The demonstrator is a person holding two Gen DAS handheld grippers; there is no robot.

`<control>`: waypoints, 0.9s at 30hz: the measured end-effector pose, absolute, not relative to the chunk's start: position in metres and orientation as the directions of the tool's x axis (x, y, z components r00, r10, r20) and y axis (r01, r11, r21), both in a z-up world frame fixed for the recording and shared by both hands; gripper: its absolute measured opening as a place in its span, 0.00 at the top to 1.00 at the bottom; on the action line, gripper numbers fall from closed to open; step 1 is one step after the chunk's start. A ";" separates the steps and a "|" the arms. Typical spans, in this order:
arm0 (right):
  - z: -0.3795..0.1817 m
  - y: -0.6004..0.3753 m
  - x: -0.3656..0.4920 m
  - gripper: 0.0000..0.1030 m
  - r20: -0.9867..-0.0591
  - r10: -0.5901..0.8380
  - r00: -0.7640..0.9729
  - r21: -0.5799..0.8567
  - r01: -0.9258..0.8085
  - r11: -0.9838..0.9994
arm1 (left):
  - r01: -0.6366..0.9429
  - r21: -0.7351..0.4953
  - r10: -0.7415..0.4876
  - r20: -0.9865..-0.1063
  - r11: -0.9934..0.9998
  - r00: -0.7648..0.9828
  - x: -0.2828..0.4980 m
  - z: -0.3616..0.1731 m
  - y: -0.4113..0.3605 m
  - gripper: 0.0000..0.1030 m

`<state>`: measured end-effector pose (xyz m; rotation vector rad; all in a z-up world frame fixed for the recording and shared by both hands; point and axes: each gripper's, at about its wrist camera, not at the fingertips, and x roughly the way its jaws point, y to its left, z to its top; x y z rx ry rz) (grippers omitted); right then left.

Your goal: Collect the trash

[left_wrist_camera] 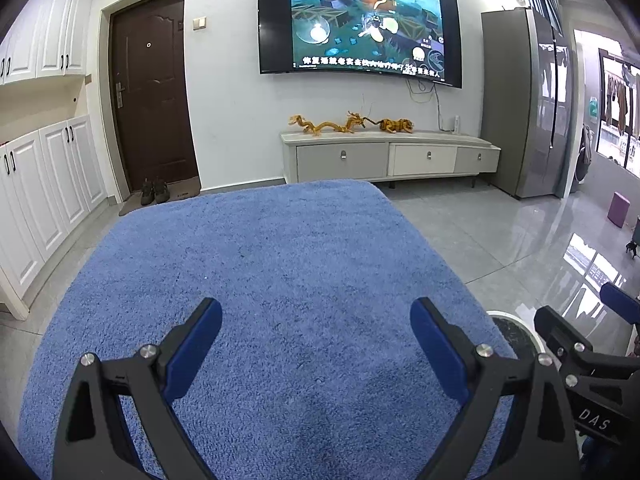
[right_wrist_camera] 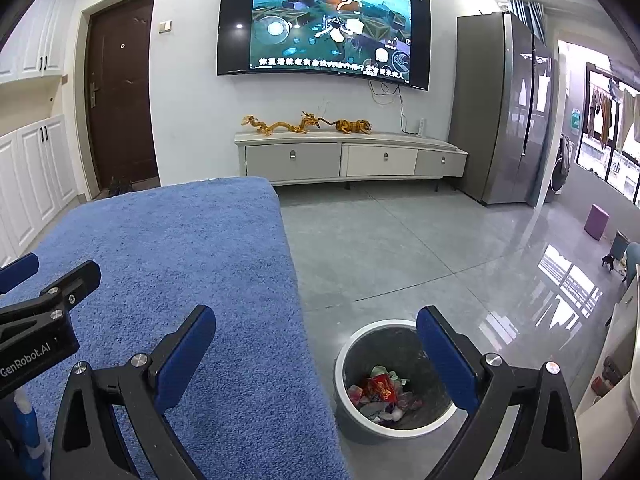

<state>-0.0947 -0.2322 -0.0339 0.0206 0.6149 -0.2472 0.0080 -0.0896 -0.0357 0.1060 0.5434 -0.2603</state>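
Note:
My left gripper (left_wrist_camera: pixel 316 322) stands open above a blue fluffy cloth (left_wrist_camera: pixel 260 280) that covers a table; nothing lies between its fingers. My right gripper (right_wrist_camera: pixel 316 330) is open too and empty, straddling the cloth's right edge (right_wrist_camera: pixel 296 280). On the floor below it stands a grey trash bin (right_wrist_camera: pixel 344 360) with a white rim. Crumpled wrappers (right_wrist_camera: pixel 380 390), red and pale ones, lie at its bottom. In the left wrist view only the bin's rim (left_wrist_camera: pixel 516 320) peeks past the cloth, beside the right gripper's body (left_wrist_camera: pixel 580 352). The left gripper's body (right_wrist_camera: pixel 44 312) shows at the right wrist view's left edge.
A grey tiled floor (right_wrist_camera: pixel 400 240) stretches to a low TV cabinet (right_wrist_camera: pixel 348 156) under a wall-mounted screen (right_wrist_camera: pixel 324 24). A tall grey fridge (right_wrist_camera: pixel 500 108) stands at the right, a brown door (left_wrist_camera: pixel 152 92) and white cupboards (left_wrist_camera: pixel 48 184) at the left. A purple stool (right_wrist_camera: pixel 596 220) sits far right.

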 end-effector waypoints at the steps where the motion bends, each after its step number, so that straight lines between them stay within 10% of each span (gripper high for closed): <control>1: -0.034 -0.233 -0.094 0.02 -0.574 -0.224 0.787 -0.055 0.237 0.970 | 0.272 0.032 -0.216 -0.525 0.962 0.823 0.008 -0.036 -0.091 0.07; 27: -0.032 -0.241 -0.097 0.01 -0.568 -0.238 0.788 -0.049 0.257 0.965 | 0.271 0.020 -0.217 -0.545 0.962 0.810 0.008 -0.040 -0.090 0.07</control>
